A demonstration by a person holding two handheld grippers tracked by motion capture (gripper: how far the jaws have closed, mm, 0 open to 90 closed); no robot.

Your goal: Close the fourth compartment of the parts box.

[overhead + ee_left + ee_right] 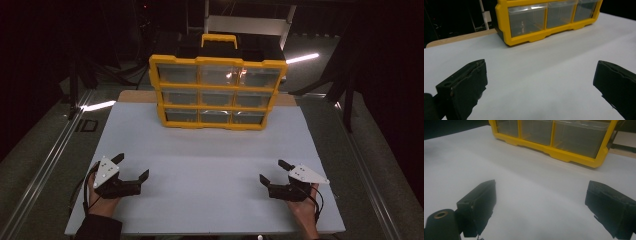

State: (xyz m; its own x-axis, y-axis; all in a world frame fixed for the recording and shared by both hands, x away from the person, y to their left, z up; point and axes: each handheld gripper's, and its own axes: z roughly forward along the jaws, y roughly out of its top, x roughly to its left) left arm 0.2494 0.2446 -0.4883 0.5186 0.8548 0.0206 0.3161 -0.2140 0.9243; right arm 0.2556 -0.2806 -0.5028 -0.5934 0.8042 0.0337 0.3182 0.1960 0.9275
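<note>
A yellow organiser box [217, 92] with clear drawers and a yellow handle stands upright at the back middle of the white table [210, 155]. Its bottom row of drawers shows again at the top of the left gripper view [546, 21] and the right gripper view [554, 138]. My left gripper [131, 167] rests low over the table's front left, jaws wide apart with nothing between them [540, 82]. At the front right my right gripper [274, 172] is likewise open and empty [540, 205]. Both point toward the box from well short of it.
Bare white tabletop lies between the grippers and the box. A strip of wooden board [135, 96] shows behind the white sheet. Metal rails [47, 160] run along the table's left and right sides, and the surroundings are dark.
</note>
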